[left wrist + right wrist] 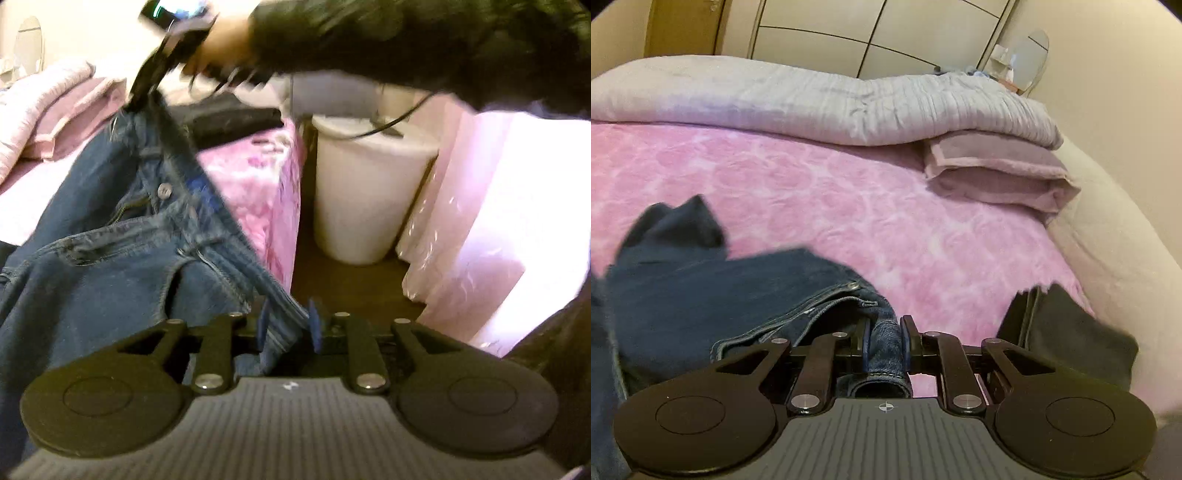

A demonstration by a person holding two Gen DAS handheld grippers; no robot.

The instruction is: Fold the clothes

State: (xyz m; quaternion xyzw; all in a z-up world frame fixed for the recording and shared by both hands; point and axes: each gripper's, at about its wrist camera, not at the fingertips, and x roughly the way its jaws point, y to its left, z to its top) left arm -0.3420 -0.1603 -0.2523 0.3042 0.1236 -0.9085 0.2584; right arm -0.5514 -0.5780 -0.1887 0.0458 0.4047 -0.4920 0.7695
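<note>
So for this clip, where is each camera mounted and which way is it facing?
Left wrist: on the left gripper, facing along the jeans waistband toward the right gripper, the hand holding it and a white bin.
Right wrist: on the right gripper, facing across the pink bed cover to a grey quilt.
Shared: jeans clamped in both grippers, the bed.

A pink mottled plush bedspread point(886, 206) covers the bed. At twelve o'clock lies a pale grey ribbed quilt point(849, 107), with a mauve folded pillowcase point(997, 173) at two o'clock. A white cylindrical bin point(365, 192) stands beside the bed.
</note>
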